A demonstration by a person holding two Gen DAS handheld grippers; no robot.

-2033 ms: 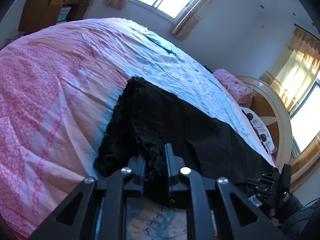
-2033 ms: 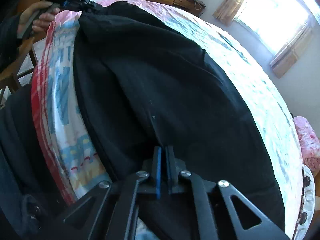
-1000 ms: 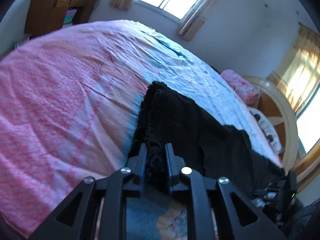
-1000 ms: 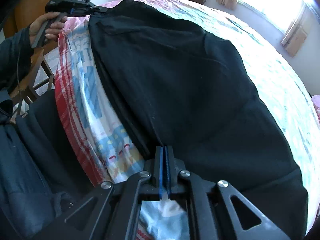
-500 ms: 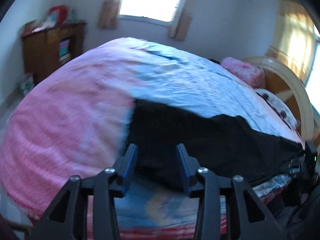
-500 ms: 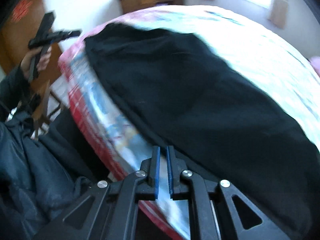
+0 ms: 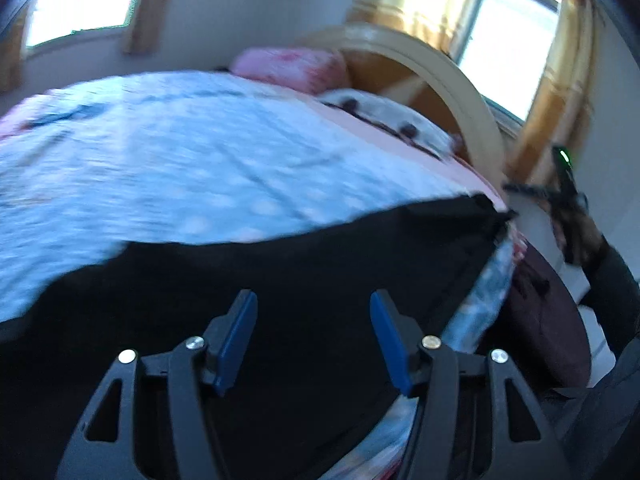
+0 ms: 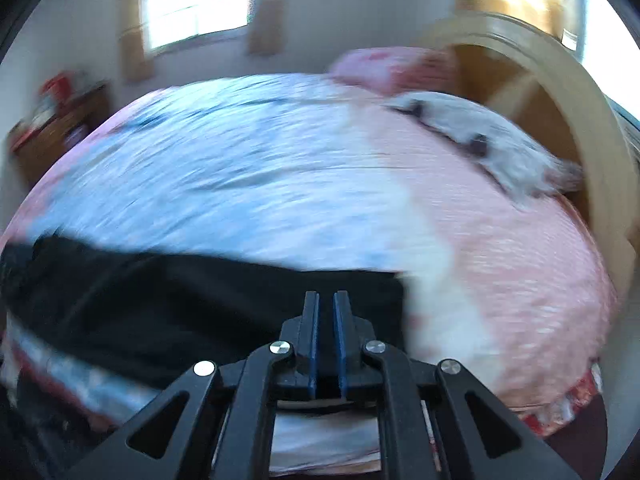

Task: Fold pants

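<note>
Black pants (image 7: 248, 276) lie spread flat along the near edge of the bed. My left gripper (image 7: 312, 320) is open and empty, held just above the dark cloth. In the right wrist view the pants (image 8: 168, 292) fill the lower left, and their end lies near my right gripper (image 8: 326, 308). Its jaws stand a narrow gap apart with nothing visibly between them. The right gripper also shows in the left wrist view (image 7: 560, 184), in the person's hand by the far corner of the pants. Both views are motion-blurred.
The bed has a blue-white and pink quilt (image 8: 280, 168), a pink pillow (image 7: 292, 64), a white spotted pillow (image 8: 492, 140) and a curved wooden headboard (image 7: 452, 84). A wooden cabinet (image 8: 56, 128) stands at the back left. The person's dark clothing (image 7: 616, 280) is at the right.
My left gripper has opened, let go of the pants and swung right toward the headboard. My right gripper has also turned right, and its jaws have parted slightly off the cloth.
</note>
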